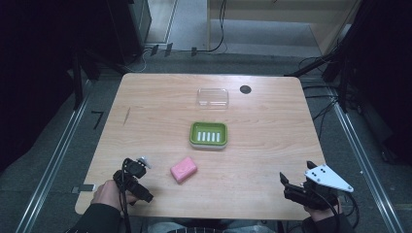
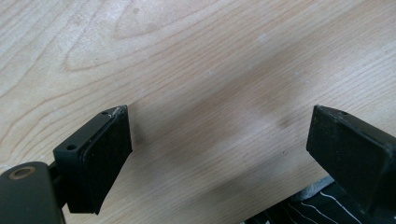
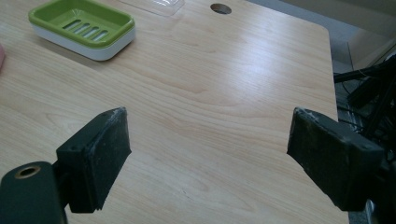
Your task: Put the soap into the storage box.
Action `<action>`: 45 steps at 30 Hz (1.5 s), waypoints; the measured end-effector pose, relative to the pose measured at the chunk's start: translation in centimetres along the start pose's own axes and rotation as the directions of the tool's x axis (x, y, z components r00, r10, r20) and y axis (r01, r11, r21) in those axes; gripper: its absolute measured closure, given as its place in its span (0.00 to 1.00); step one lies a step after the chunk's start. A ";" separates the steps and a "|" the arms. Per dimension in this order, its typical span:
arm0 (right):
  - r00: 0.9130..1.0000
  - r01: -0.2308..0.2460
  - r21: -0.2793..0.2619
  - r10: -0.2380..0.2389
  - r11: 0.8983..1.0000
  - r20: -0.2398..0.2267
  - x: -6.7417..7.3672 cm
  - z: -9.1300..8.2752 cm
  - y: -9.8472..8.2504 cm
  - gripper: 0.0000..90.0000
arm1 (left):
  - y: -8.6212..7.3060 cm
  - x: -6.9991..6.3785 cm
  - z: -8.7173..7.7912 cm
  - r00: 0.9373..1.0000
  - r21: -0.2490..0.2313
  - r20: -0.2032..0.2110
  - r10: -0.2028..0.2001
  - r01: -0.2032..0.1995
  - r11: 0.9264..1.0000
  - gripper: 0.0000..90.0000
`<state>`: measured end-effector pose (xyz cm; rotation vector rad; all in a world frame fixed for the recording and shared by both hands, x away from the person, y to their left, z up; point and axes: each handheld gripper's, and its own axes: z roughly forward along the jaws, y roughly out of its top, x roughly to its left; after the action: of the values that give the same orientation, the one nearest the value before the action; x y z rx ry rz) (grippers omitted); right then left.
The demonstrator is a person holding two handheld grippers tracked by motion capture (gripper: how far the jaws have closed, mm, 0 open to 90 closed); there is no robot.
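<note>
- Soap (image 1: 184, 169), a pink bar, lies bare on the table (image 1: 272, 107) in the high view, near the front edge and just right of the left gripper (image 1: 144, 162); the likely job, judged from the layout, is to put it in the green dish (image 1: 208, 134) behind it. The right gripper (image 1: 283, 178) rests at the front right corner, well apart from everything. A clear lid (image 1: 213, 97) sits beyond the dish, beside a round hole (image 1: 245, 89). Room is wide between all of them.
- Left gripper view: the jaws stand wide apart, holding nothing, over bare wood near the table's edge. A reach started this low could drag on the top.
- Right gripper view: the jaws gape wide, empty. The dish (image 3: 84, 28) lies far ahead to the left, with open wood between. The bar looks slick; a shallow pinch may squirt it toward the near edge, or a shove may skid the dish into the lid.
</note>
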<state>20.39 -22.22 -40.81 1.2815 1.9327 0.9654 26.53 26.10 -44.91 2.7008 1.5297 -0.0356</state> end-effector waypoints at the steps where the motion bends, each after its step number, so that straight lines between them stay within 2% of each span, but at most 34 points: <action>1: 1.000 0.000 0.000 0.000 1.000 -0.001 0.0 0.0 0.0 0.15 | 0.0 0.0 0.0 1.000 0.000 0.001 0.000 0.000 1.000 0.08; 7: 1.000 -0.001 -0.001 0.001 1.000 0.000 0.0 0.0 0.0 0.15 | -0.1 0.0 -0.1 1.000 -0.008 0.005 0.005 -0.005 1.000 0.08; 15: 1.000 0.000 -0.001 0.000 1.000 0.002 0.0 -0.1 0.0 0.15 | 0.1 -0.3 -0.2 0.999 -0.019 0.014 0.032 -0.031 0.999 0.08; 27: 1.000 0.003 0.001 -0.003 1.000 -0.003 0.1 0.1 0.1 0.15 | 1.0 -1.5 -0.3 0.996 -0.032 0.037 0.078 -0.077 0.996 0.08; 35: 1.000 0.004 0.000 -0.004 1.000 0.000 0.1 0.0 0.0 0.15 | 1.5 -2.1 -0.4 0.994 -0.036 0.028 0.106 -0.104 0.994 0.08; 37: 1.000 0.001 0.003 -0.001 1.000 0.002 0.1 0.0 0.0 0.15 | 1.8 -2.1 -0.5 0.992 -0.036 0.021 0.123 -0.122 0.992 0.08; 38: 1.000 0.001 0.003 -0.001 1.000 0.003 0.1 0.0 0.0 0.15 | 1.9 -2.2 -0.6 0.993 -0.039 0.026 0.117 -0.116 0.992 0.08; 45: 1.000 0.001 0.003 -0.001 1.000 0.002 0.0 -0.1 0.0 0.15 | 2.7 -2.5 -0.9 0.990 -0.055 0.026 0.137 -0.135 0.989 0.08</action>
<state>20.28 -22.22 -40.80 1.2829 1.9334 0.9606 27.59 22.60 -43.90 2.7427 1.3161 -0.0305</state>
